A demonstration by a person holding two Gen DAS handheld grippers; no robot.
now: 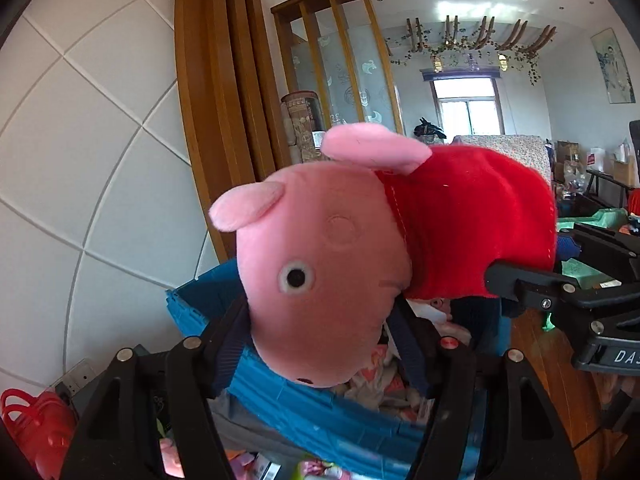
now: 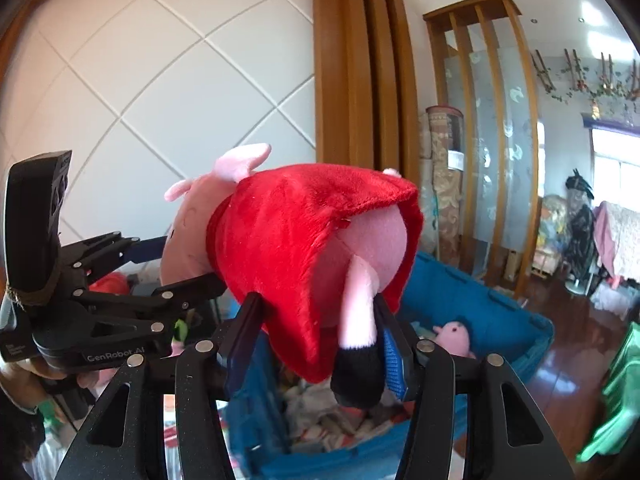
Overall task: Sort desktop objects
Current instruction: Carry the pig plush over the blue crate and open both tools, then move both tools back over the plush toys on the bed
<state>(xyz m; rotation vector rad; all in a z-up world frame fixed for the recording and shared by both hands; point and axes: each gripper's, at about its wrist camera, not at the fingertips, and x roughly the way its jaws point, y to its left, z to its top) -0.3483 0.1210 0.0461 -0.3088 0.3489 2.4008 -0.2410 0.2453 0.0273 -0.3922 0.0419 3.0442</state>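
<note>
A pink pig plush toy (image 1: pixel 332 264) in a red dress (image 1: pixel 472 220) hangs in the air above a blue storage bin (image 1: pixel 280 396). My left gripper (image 1: pixel 320 340) is shut on its head. My right gripper (image 2: pixel 316 320) is shut on the dress hem and legs of the toy (image 2: pixel 296 240). The right gripper also shows in the left wrist view (image 1: pixel 532 280), gripping the dress from the right. The left gripper shows in the right wrist view (image 2: pixel 160 264), holding the head. The bin (image 2: pixel 472 296) holds several soft toys and cloths.
A white panelled wall (image 1: pixel 80 160) and a wooden pillar (image 1: pixel 224 100) stand behind the bin. A red plastic basket (image 1: pixel 32 428) sits at the lower left. Green cloth (image 2: pixel 616 400) lies on the wooden floor at the right. Room clutter stands far back.
</note>
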